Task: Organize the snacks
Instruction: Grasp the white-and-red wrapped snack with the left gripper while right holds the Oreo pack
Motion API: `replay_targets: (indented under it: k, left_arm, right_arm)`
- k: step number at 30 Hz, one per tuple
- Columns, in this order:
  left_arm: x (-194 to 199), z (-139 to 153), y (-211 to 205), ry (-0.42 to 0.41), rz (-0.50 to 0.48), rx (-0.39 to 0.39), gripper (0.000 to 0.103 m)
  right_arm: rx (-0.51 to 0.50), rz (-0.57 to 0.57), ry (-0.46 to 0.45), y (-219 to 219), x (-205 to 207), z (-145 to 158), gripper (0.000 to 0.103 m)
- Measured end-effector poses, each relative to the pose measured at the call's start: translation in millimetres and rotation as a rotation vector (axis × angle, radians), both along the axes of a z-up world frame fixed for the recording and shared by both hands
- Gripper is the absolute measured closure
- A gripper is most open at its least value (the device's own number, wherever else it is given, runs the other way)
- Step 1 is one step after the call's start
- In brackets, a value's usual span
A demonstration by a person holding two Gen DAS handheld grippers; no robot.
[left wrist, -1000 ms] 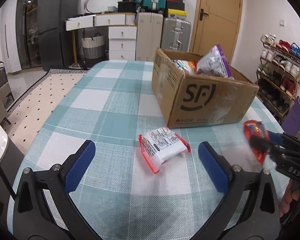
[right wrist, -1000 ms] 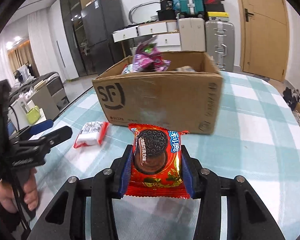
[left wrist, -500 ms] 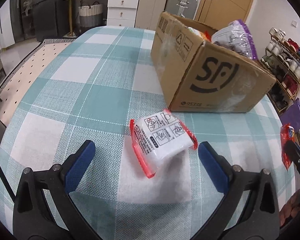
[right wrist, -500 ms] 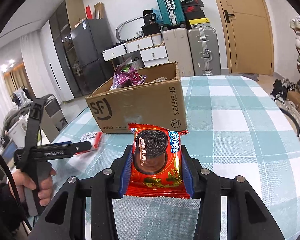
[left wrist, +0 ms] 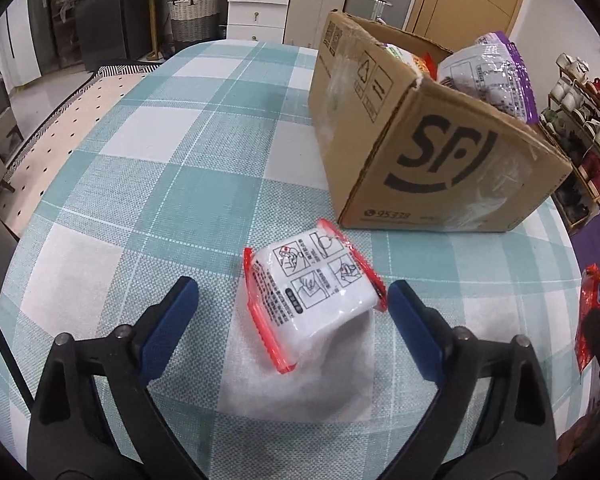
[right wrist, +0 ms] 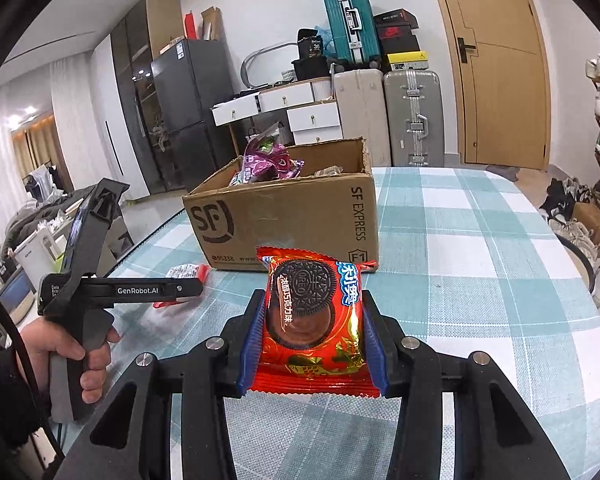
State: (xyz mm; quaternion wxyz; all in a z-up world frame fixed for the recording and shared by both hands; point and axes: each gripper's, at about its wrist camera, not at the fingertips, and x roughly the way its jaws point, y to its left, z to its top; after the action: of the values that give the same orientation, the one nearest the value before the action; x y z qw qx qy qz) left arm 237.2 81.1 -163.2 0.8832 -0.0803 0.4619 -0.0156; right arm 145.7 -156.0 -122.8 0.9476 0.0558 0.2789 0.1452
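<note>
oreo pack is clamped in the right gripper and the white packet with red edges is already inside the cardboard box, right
Not quite. The oreo pack is clamped in the right gripper, but the white packet is not in the cardboard box. The left wrist view shows it lying on the table in front of the box, between the left gripper's closing jaws.
</note>
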Motion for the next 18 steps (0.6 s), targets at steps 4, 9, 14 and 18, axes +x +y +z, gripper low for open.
replay_targets:
  k: [4,9,14,18]
  left_arm:
    - [-4,3,5,-0.003,0.008,-0.007,0.044]
    - [-9,5,12,0.002,-0.036,-0.044,0.056]
    - [-19,7,13,-0.011,-0.052,-0.045,0.067]
    - [-27,9,14,-0.025,-0.056,-0.041,0.068]
  right_arm:
    - [0.019,-0.006,0.004,-4,1,0,0.058]
    - [0.012,-0.007,-0.002,-3,1,0,0.058]
    - [0.012,-0.012,-0.003,-4,0,1,0.058]
    - [0.015,-0.019,0.000,-5,0,1,0.058]
